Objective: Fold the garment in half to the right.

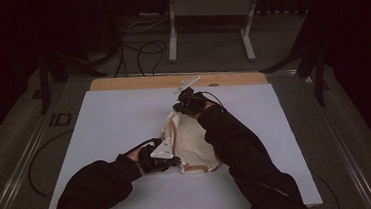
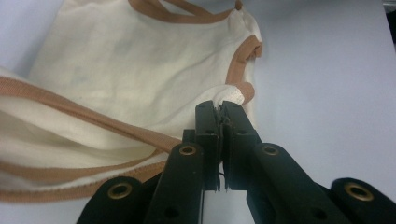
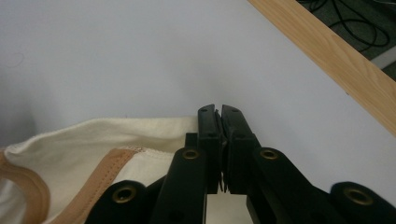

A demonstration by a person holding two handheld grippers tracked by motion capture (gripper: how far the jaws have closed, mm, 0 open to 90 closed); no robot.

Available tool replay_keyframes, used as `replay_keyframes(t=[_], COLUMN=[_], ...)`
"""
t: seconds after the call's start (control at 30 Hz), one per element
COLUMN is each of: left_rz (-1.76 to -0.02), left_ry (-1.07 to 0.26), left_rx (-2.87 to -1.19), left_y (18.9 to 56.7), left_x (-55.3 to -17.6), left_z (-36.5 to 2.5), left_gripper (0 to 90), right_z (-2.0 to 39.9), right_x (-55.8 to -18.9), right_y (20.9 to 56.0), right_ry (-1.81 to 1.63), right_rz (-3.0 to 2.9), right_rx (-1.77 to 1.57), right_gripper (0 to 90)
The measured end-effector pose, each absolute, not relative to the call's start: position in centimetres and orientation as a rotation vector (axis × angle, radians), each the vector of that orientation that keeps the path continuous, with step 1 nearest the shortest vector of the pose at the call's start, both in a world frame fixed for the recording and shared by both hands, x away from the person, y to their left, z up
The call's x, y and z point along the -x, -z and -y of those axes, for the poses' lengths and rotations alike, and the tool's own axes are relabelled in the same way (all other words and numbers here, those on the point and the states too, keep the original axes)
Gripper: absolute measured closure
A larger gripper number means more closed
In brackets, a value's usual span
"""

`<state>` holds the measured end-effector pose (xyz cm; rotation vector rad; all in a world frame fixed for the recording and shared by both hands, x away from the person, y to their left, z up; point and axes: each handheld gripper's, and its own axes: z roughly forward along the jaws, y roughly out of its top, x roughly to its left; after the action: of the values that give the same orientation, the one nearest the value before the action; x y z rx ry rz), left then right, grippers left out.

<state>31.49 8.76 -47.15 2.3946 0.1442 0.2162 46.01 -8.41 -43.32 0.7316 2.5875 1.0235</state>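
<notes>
Pinching opposite edges of the limp cream garment (image 1: 189, 142), the left hand-held gripper (image 2: 221, 106) and right hand-held gripper (image 3: 219, 111) are both clamped on soft, light cloth best held by its tan-bound hems.

A cream cloth garment with tan-brown edging (image 1: 191, 144) lies crumpled near the middle of a white rectangular board (image 1: 110, 125), which rests on a light wooden tabletop (image 1: 121, 83) whose far edge shows beyond it. The left gripper (image 1: 170, 161) sits at the garment's near left corner, jaws closed on a fold of its hem (image 2: 229, 95). The right gripper (image 1: 181, 106) is at the garment's far end, closed on its edge (image 3: 187, 123). Behind the table, a grey metal stand (image 1: 206, 7) and black cables (image 1: 139, 50) sit on the floor.
</notes>
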Motion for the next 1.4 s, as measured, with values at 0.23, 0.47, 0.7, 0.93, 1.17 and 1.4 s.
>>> replay_keyframes(t=[0.23, 0.47, 0.7, 0.93, 1.17, 1.4], left_rz=[-0.104, -0.083, -0.061, -0.048, -0.020, -0.005], left_ry=[-0.222, -0.219, -0.218, -0.214, -0.210, -0.202], left_rx=[-2.404, -2.409, -2.417, -2.416, -2.425, -2.419], left_y=[46.7, 46.6, 46.4, 46.2, 46.1, 46.2], left_x=[-31.6, -31.7, -31.8, -31.8, -32.0, -32.1], left_z=[-7.7, -6.8, -6.1, -5.3, -4.4, -3.2], left_gripper=[87.3, 87.3, 87.3, 87.3, 87.3, 87.2], right_z=[10.3, 11.4, 12.7, 13.9, 15.6, 17.3], right_x=[-45.9, -45.7, -45.5, -45.2, -45.1, -45.0], right_y=[43.3, 43.3, 43.3, 43.2, 43.5, 43.7], right_ry=[-1.036, -1.037, -1.048, -1.055, -1.060, -1.066], right_rz=[-2.566, -2.555, -2.536, -2.517, -2.503, -2.482], right_rx=[-0.769, -0.787, -0.818, -0.838, -0.881, -0.922], right_gripper=[87.9, 87.8, 87.8, 87.8, 87.8, 87.8])
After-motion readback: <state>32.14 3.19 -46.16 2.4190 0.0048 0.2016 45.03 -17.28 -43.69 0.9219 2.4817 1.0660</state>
